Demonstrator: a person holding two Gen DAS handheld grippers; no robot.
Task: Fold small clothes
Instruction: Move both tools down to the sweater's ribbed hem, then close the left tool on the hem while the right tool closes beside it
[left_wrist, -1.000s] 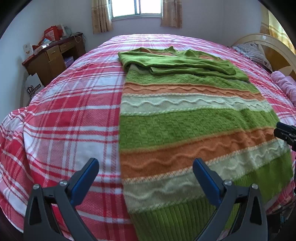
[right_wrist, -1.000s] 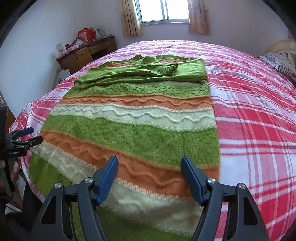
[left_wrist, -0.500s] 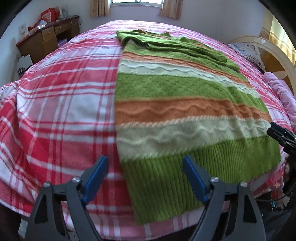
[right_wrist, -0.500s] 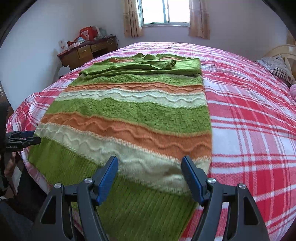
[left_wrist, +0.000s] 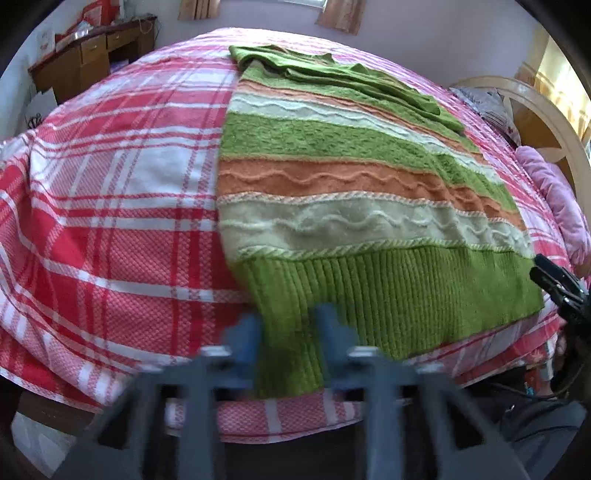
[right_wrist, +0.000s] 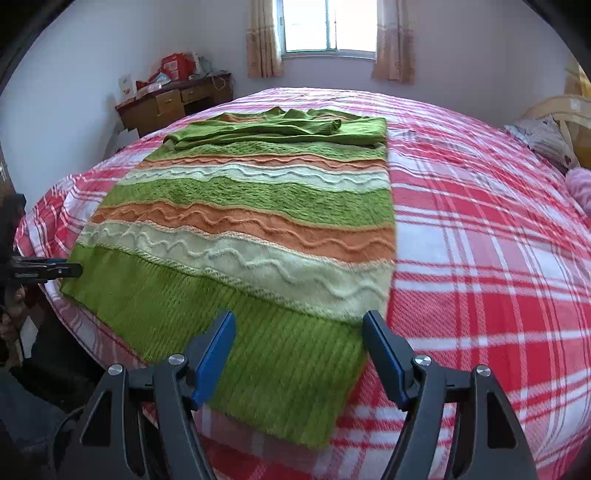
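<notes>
Bed (right_wrist: 480, 229): red and white plaid cover, spreading ahead of and beside both claws.
Sweater (right_wrist: 258, 206): green, orange and cream stripes, lying flat on the bed; sleeves folded across its far end, ribbed green hem nearest the claws.
Desk (right_wrist: 173, 103): wooden, far off to the left of the right claw, by the wall, cluttered on top.
Left claw (left_wrist: 288, 332): blurred, its 2 fingers drawn together, clamped on the hem's left corner at the bed edge.
Right claw (right_wrist: 299, 350): its 2 blue-padded fingers stand apart, over the hem's right corner; cannot tell whether they touch the knit.
</notes>
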